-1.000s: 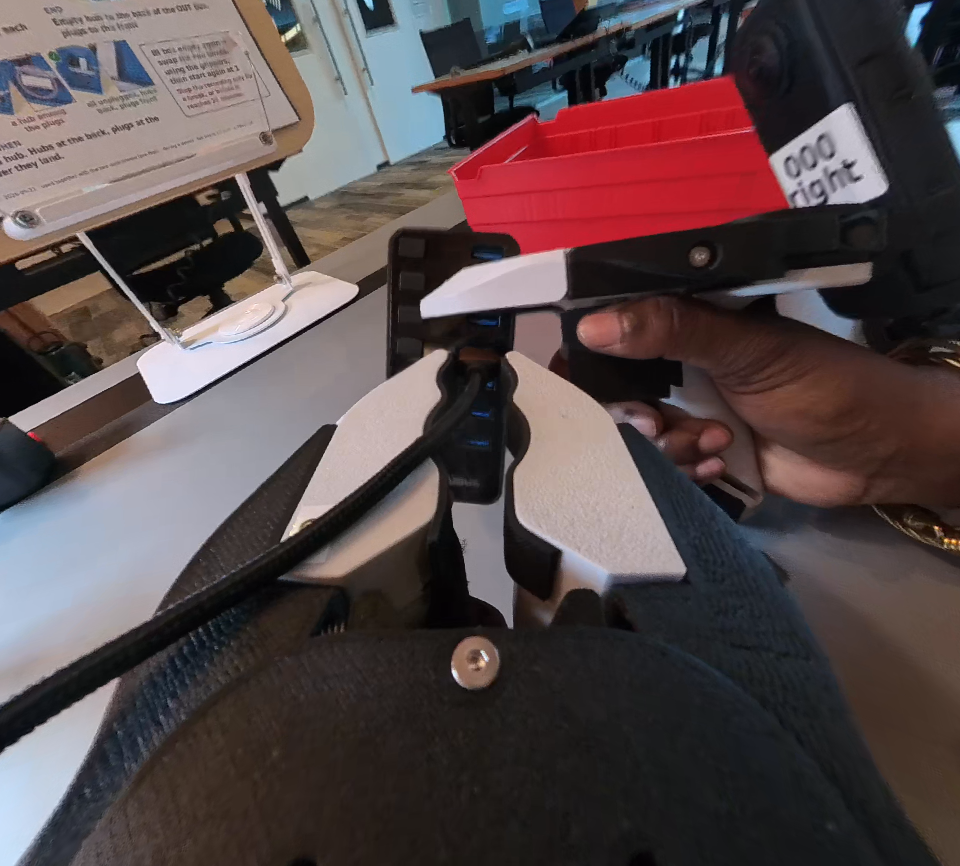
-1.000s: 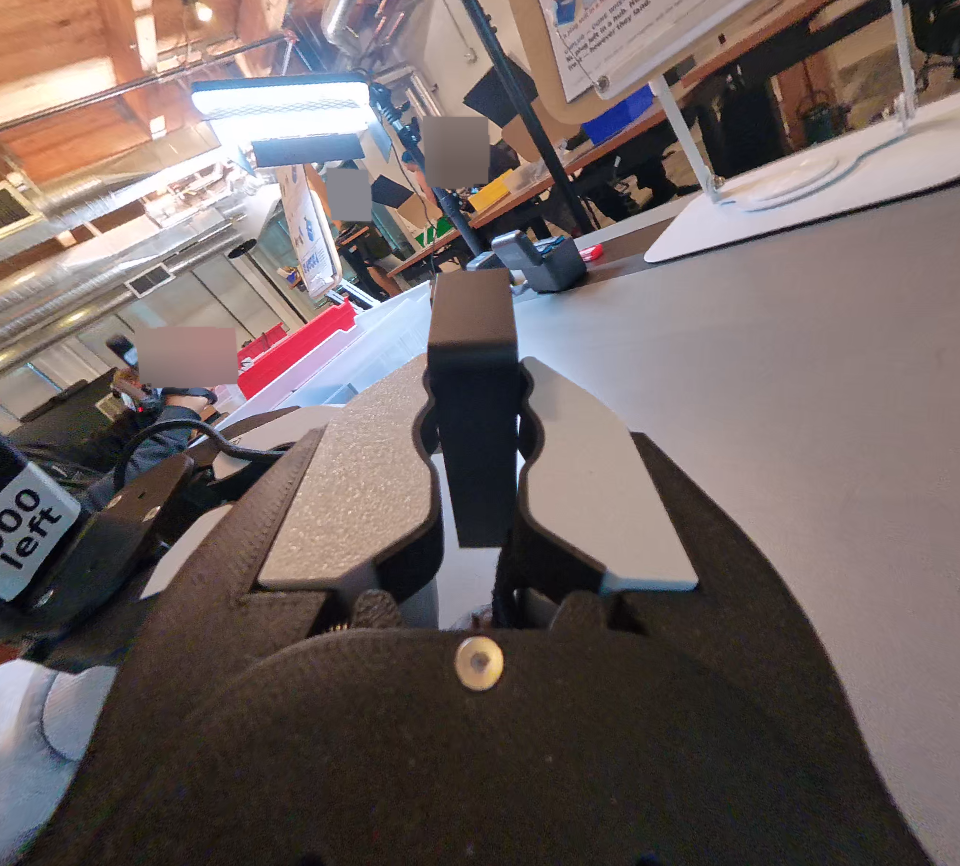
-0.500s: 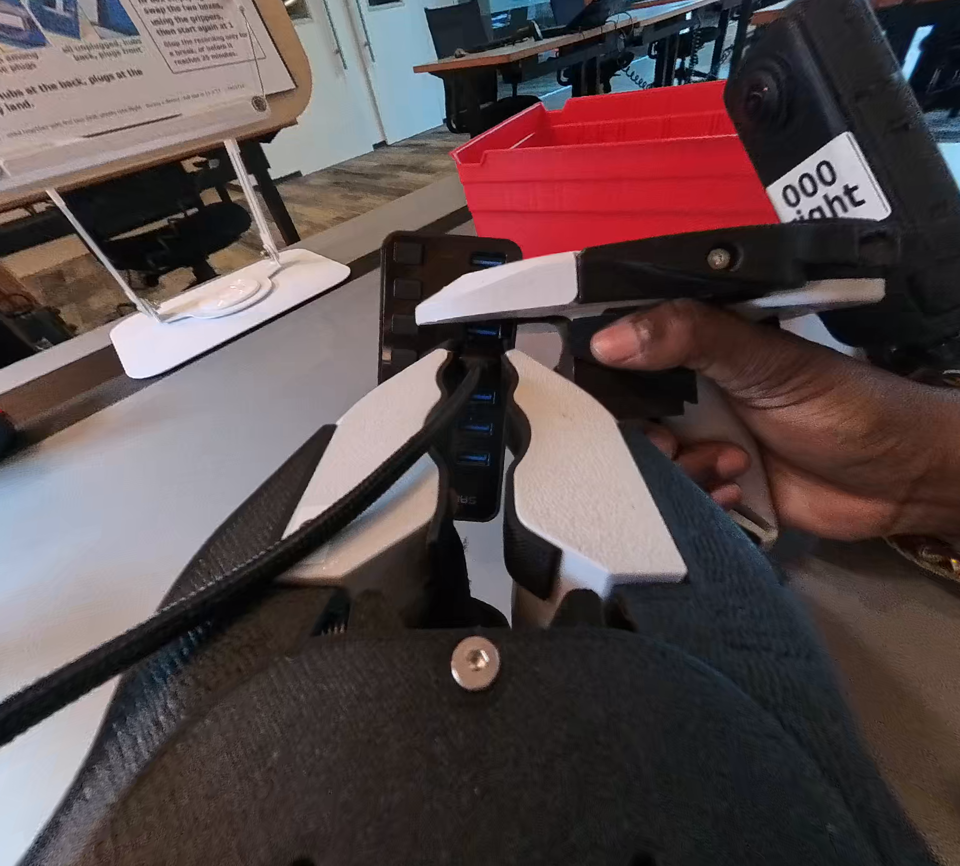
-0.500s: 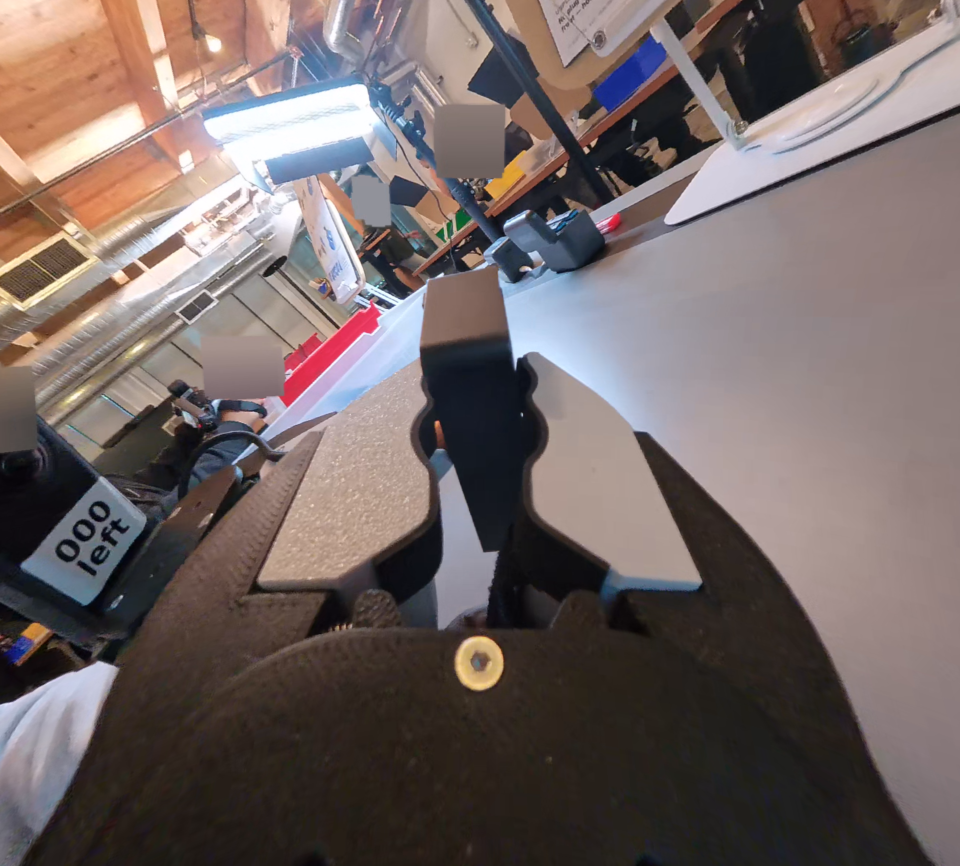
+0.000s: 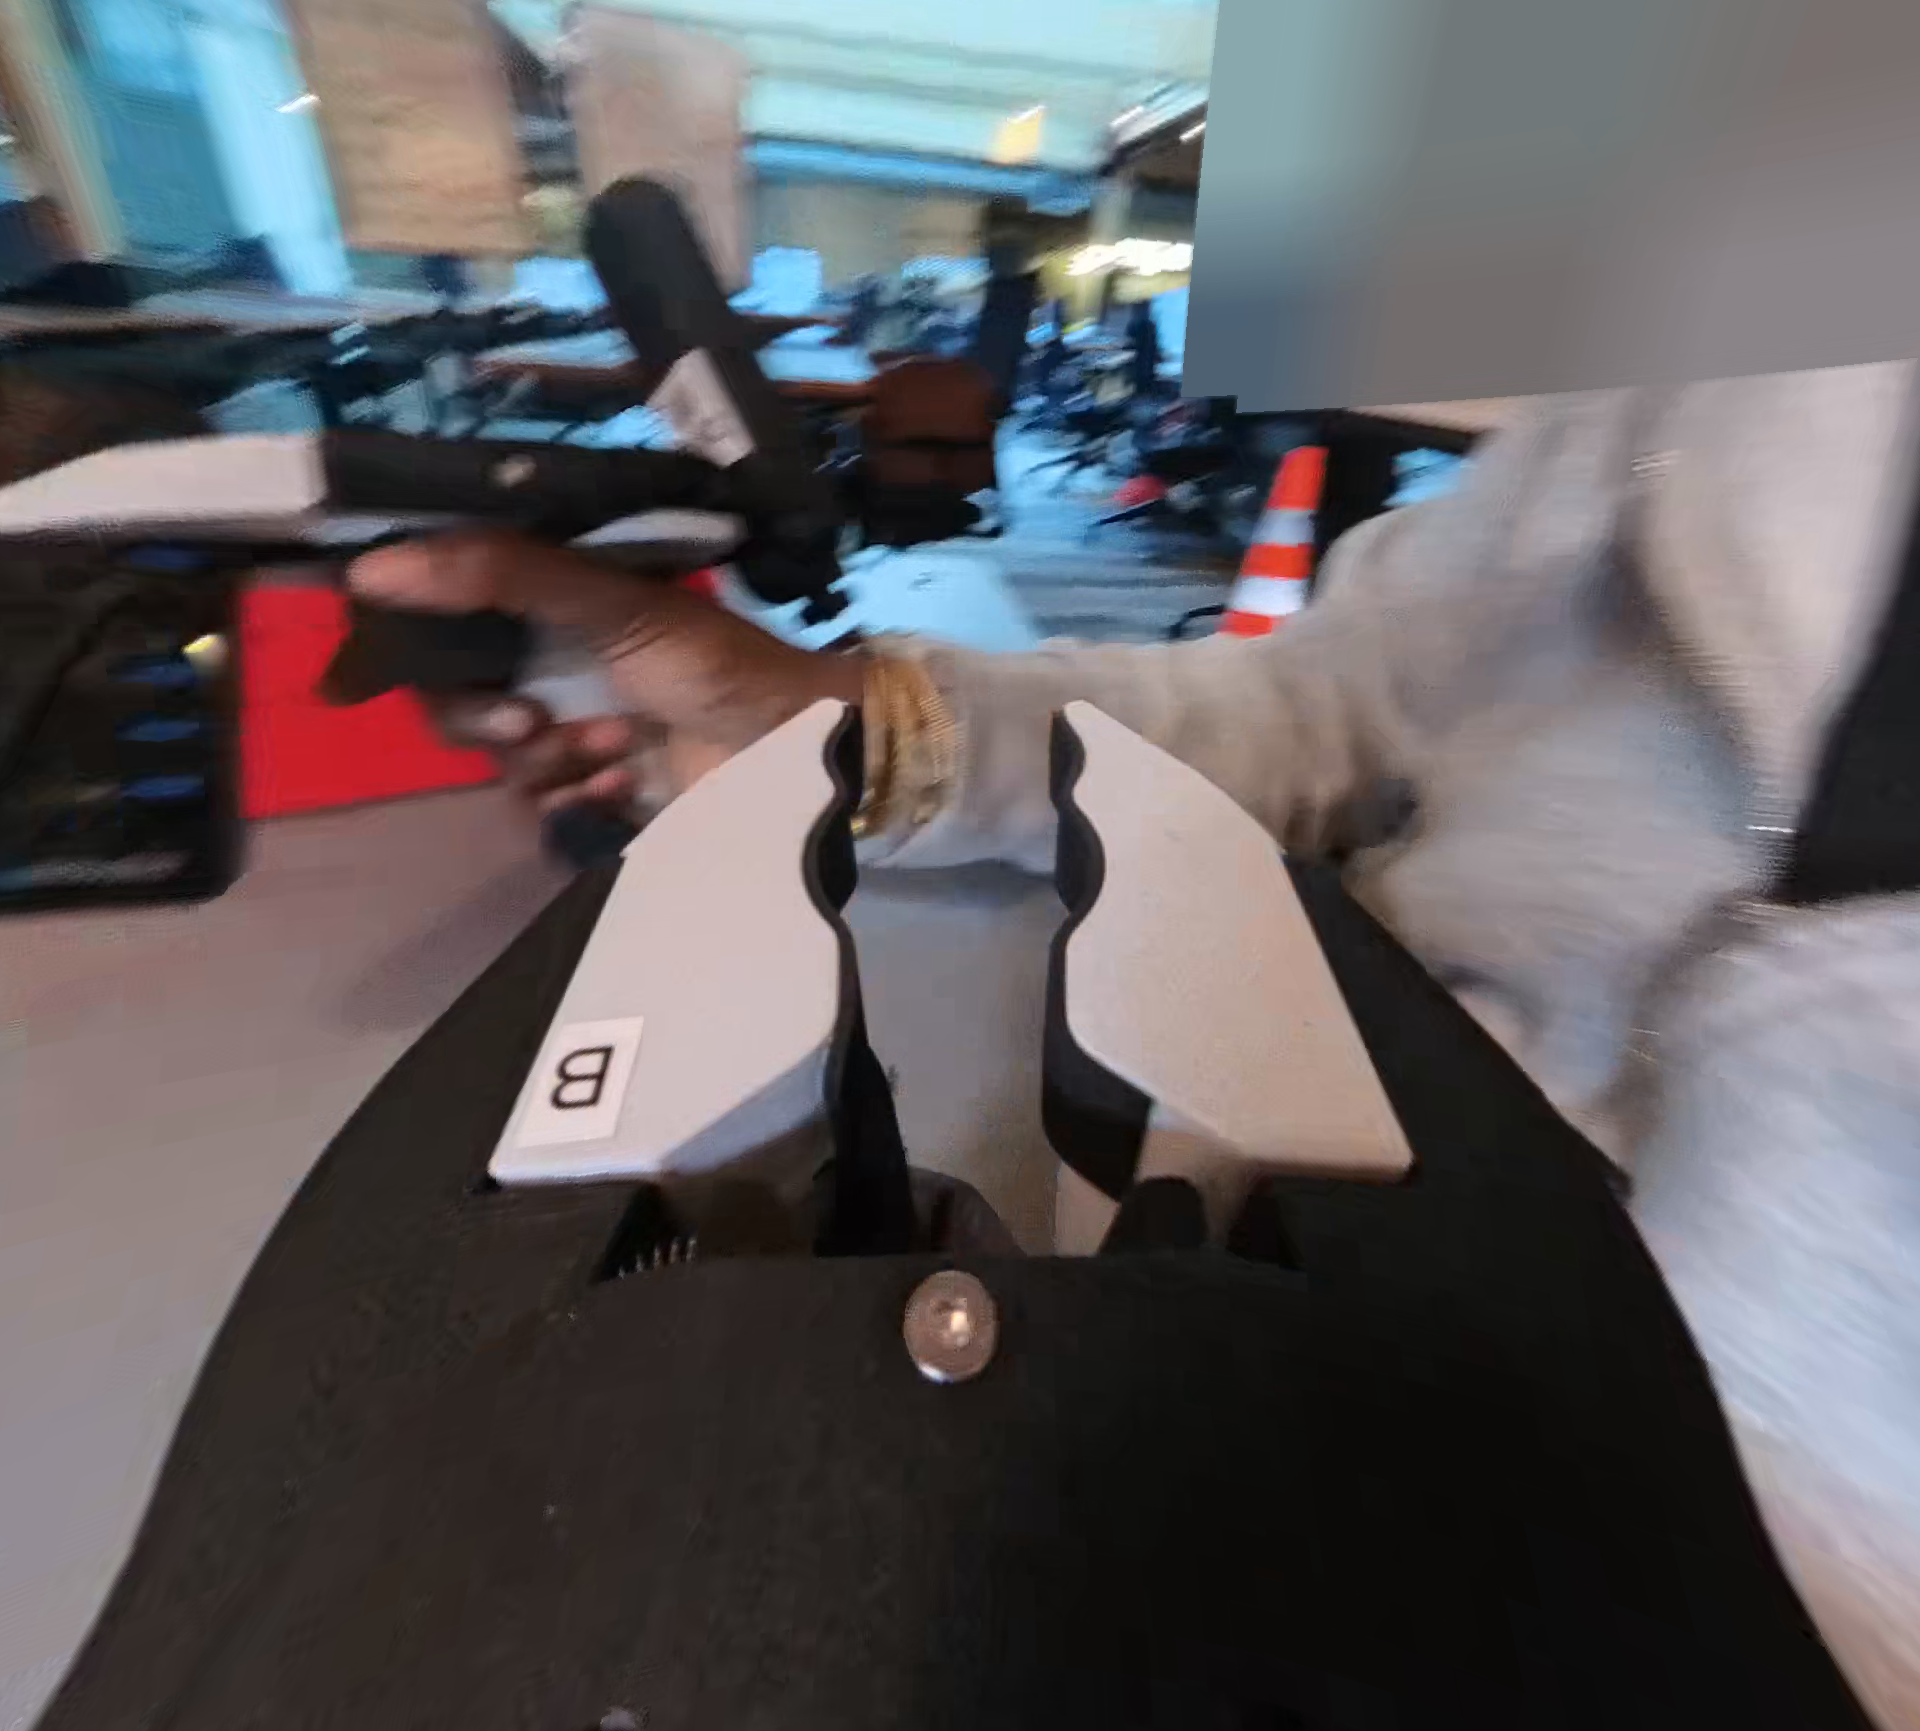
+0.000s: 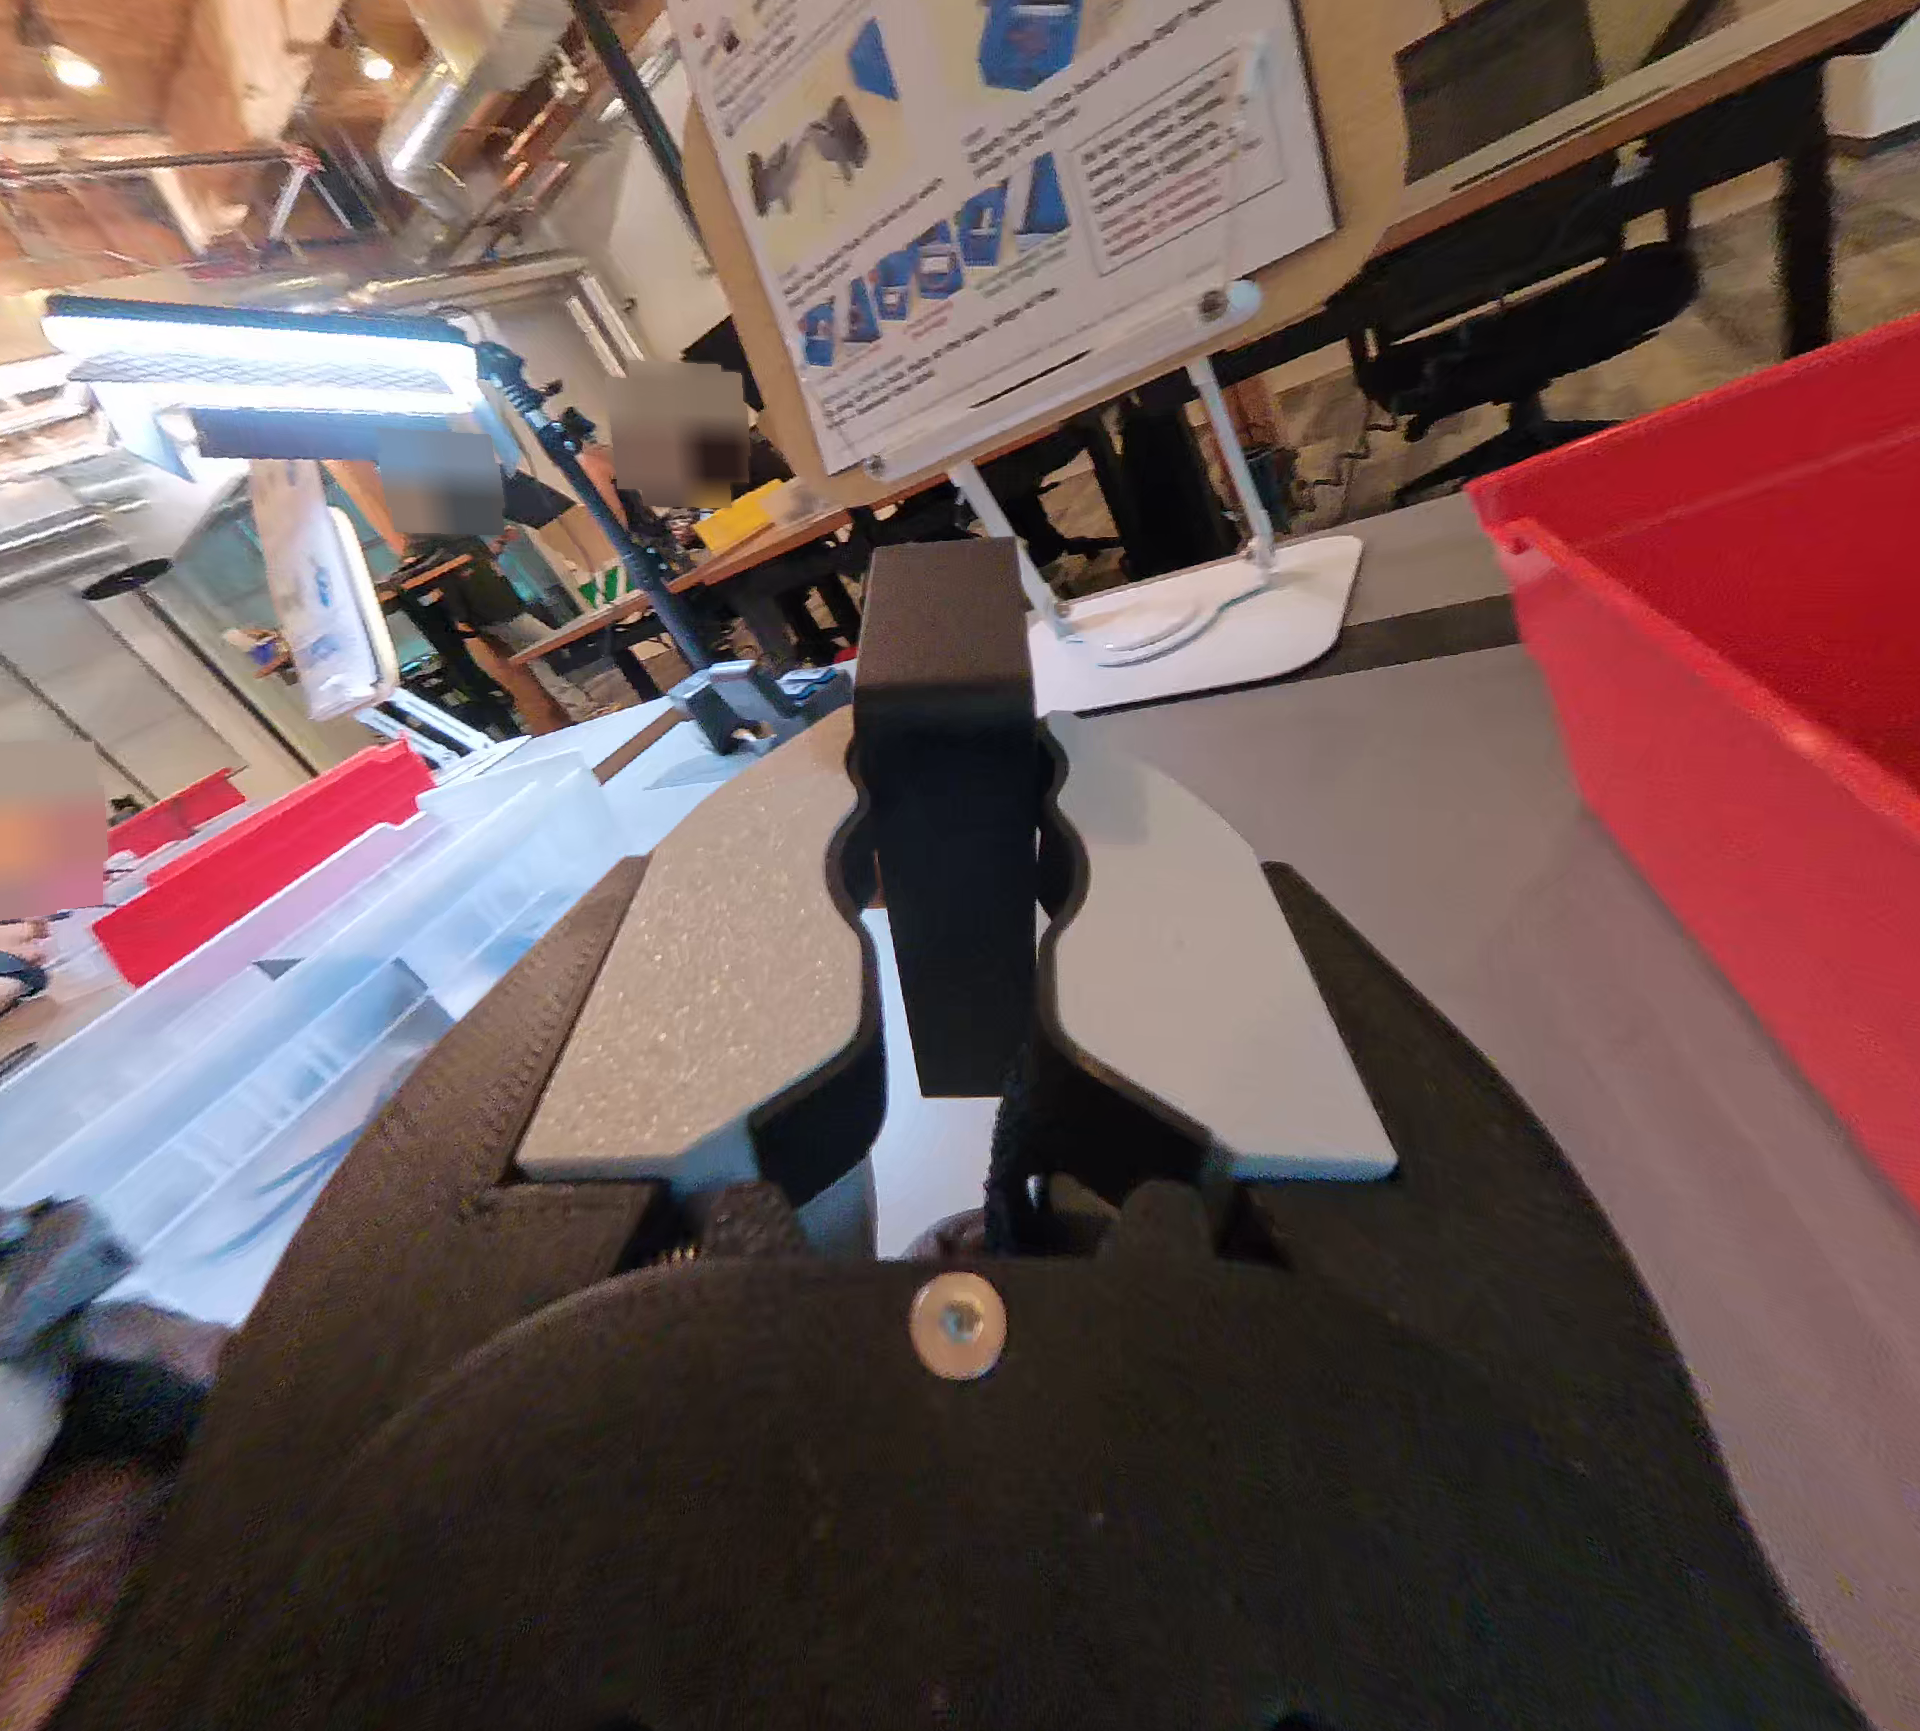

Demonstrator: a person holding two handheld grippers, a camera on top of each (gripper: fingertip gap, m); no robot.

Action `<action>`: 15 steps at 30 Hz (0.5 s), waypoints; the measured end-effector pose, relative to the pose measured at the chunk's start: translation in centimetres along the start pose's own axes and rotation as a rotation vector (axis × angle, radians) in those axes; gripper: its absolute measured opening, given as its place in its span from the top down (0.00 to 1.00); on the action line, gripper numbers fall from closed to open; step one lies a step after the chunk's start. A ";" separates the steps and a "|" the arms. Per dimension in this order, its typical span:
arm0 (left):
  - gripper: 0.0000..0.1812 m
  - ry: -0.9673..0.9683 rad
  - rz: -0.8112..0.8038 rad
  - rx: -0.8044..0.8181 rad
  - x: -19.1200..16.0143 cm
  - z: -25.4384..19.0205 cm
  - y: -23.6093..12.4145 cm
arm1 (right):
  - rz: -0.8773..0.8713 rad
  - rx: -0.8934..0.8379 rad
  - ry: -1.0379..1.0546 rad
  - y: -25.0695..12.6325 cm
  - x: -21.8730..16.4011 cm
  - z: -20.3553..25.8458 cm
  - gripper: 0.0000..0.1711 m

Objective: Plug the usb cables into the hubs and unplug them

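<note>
In the left wrist view, which is blurred by motion, my left gripper [image 5: 951, 725] is open, with nothing between its pads. Only the person's wrist and grey sleeve [image 5: 1455, 694] show beyond them. The black USB hub [image 5: 104, 725] with its blue ports sits at the far left edge, held by my right gripper [image 5: 156, 486]. In the right wrist view my right gripper [image 6: 945, 746] is shut on the black hub [image 6: 940, 642], which stands upright between the pads above the grey table [image 6: 1351, 798]. No USB cable is in view near the left gripper.
A red bin [image 6: 1714, 694] stands close on the right and also shows in the left wrist view [image 5: 332, 705]. An instruction board on a white stand [image 6: 1039, 123] is at the back. Clear plastic bins [image 6: 312, 954] lie to the left. An orange cone [image 5: 1278, 538] stands far off.
My left gripper let go of the black braided cable at the hub, opened, and swung away to the right. My right gripper kept hold of the hub and turned toward the red bin.
</note>
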State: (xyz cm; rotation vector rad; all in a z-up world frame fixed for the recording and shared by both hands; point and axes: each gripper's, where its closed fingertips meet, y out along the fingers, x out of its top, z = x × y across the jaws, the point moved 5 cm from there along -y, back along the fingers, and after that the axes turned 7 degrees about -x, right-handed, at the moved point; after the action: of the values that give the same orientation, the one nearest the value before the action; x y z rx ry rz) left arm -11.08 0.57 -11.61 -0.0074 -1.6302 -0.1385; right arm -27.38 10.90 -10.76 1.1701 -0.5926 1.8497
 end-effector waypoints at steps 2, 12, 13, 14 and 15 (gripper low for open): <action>0.81 0.011 -0.110 -0.073 1.3 -1.0 -0.6 | 0.011 -0.025 -0.030 0.1 -0.1 -0.3 0.84; 0.78 0.064 -0.773 0.609 7.3 3.9 -13.4 | 0.204 -0.098 -0.288 1.6 -4.9 0.6 0.84; 0.77 0.068 -0.761 0.651 7.4 4.1 -13.8 | 0.219 -0.102 -0.300 1.6 -5.2 0.6 0.84; 0.76 0.082 -0.743 0.696 7.4 4.3 -14.0 | 0.228 -0.103 -0.306 1.7 -5.5 0.6 0.84; 0.75 0.105 -0.723 0.738 7.3 4.4 -14.0 | 0.226 -0.104 -0.312 1.7 -5.6 0.6 0.84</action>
State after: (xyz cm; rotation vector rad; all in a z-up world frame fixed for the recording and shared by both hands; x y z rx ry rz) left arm -17.22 -13.53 -5.77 1.1371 -1.4310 -0.0777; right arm -27.38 7.30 -15.37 1.3780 -1.0212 1.8070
